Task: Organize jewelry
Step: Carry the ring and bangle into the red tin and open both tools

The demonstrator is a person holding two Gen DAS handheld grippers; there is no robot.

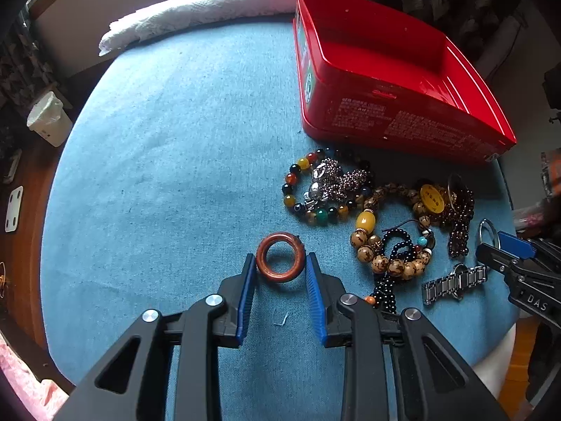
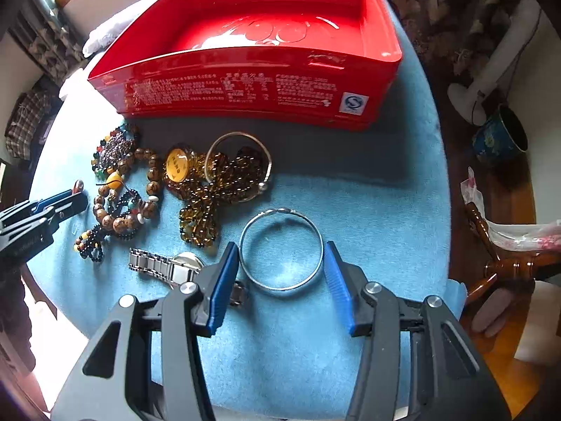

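Observation:
My left gripper [image 1: 280, 263] is open, its blue fingers on either side of a reddish-brown wooden ring [image 1: 263, 247] lying on the blue cloth. My right gripper [image 2: 281, 251] is open around a thin silver bangle [image 2: 281, 213] flat on the cloth. An empty red box [image 1: 396, 119] stands at the back, also in the right wrist view [image 2: 245, 87]. A pile of bead bracelets [image 1: 350, 203] lies before it, also in the right wrist view [image 2: 196, 182]. A steel watch [image 1: 452, 280] lies near the right gripper, also in the right wrist view [image 2: 164, 266].
The round table has a blue cloth [image 1: 168, 161] with a rolled white towel [image 1: 182, 14] at its far edge. A white bin [image 1: 47, 119] stands on the floor to the left. A fan base and blue pot [image 2: 498, 129] stand on the floor to the right.

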